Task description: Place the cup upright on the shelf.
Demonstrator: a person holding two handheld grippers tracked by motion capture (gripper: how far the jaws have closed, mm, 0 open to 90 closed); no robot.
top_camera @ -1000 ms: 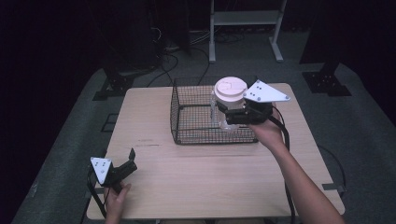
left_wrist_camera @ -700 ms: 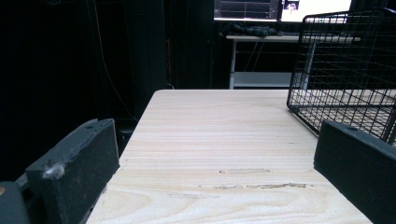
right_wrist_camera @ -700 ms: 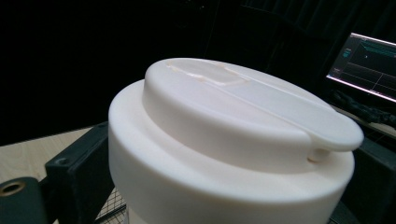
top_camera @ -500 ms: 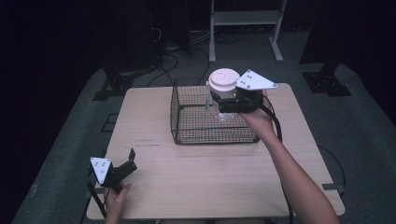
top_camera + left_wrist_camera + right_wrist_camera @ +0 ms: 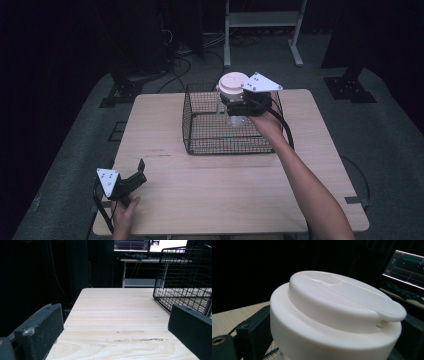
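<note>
My right gripper (image 5: 235,102) clamps the jar (image 5: 233,95) over the basket (image 5: 200,131), upper centre; a tilt could snag the wire. Left gripper (image 5: 140,172) idle, jaws apart.

Dim, dark room. Grey carpeted floor (image 5: 385,125) around a pale wooden table (image 5: 215,185); beyond the table, a white-legged shelf frame (image 5: 262,20), cables (image 5: 185,62), lit monitors (image 5: 150,245).

Both grippers: black bodies, each topped by a grey three-cornered plate with dark dots. Left gripper (image 5: 137,172): blocky matte black jaws, white fluff on one. Right gripper (image 5: 231,104): black cable trailing. Forearms bare, no sleeves.
</note>
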